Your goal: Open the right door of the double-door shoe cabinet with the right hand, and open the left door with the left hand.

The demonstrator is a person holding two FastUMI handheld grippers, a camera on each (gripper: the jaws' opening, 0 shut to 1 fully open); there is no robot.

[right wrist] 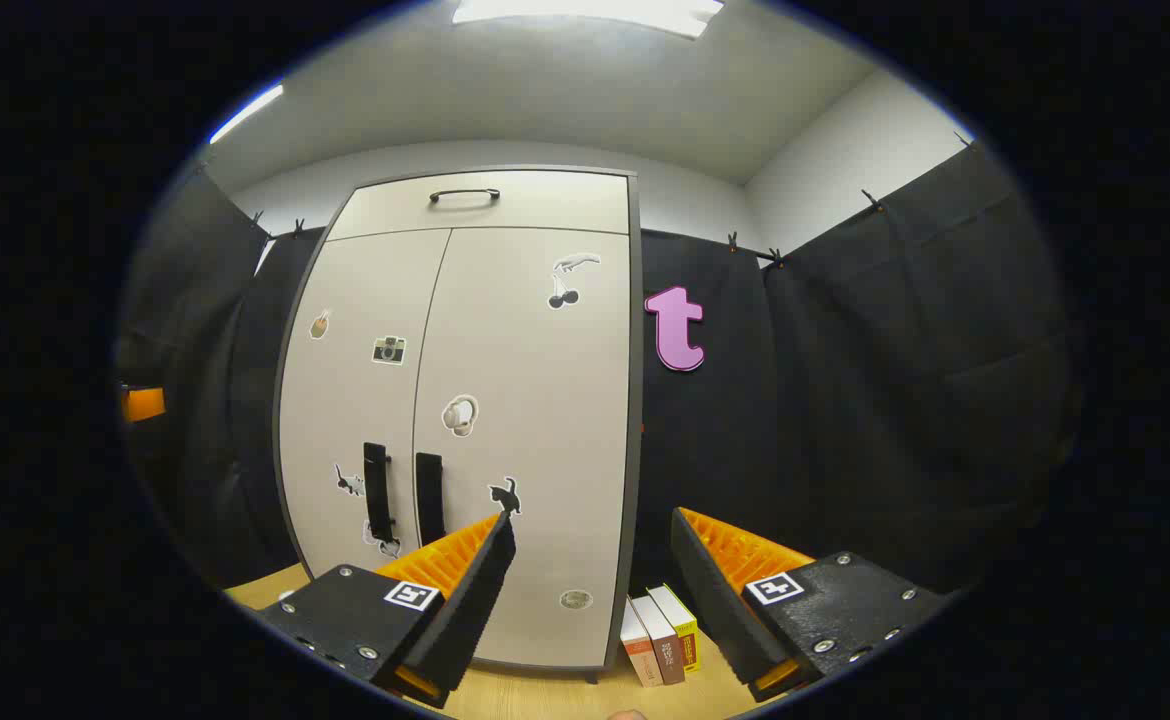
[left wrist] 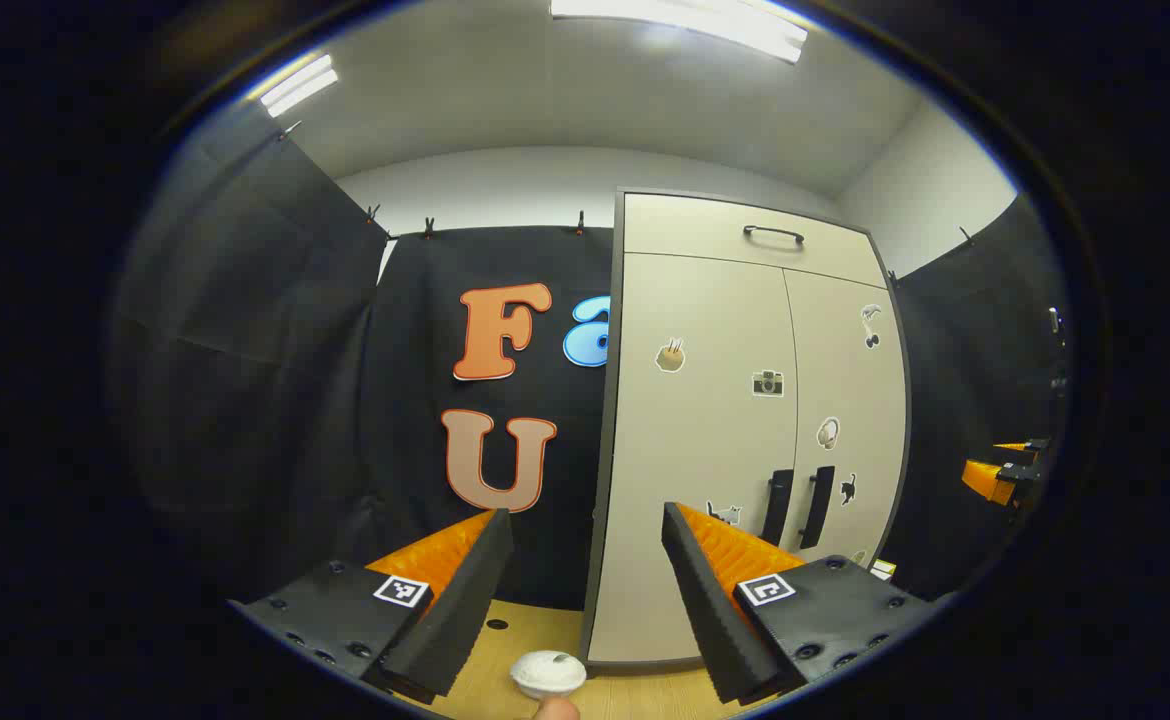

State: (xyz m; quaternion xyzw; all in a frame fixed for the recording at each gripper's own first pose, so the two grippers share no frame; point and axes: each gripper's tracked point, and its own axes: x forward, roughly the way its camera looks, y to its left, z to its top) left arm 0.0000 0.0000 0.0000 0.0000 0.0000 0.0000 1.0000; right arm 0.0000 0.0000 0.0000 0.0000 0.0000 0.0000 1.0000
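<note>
A pale wooden table top [right wrist: 555, 695] carries the shoe cabinet [right wrist: 505, 400], black cloth hanging behind under a white ceiling with strip lights; the cabinet is smooth cream board, dark-edged, stickered, both doors flush shut. The left door [left wrist: 690, 440] and its black bar handle [left wrist: 777, 506] stand ahead and right of the left gripper [left wrist: 587, 585], level, fingers spread, empty. The right door [right wrist: 535, 420] and handle [right wrist: 430, 497] lie ahead, left of the right gripper [right wrist: 592, 590], likewise spread and empty; three upright books [right wrist: 660, 635] sit between its fingers, beside the cabinet.
</note>
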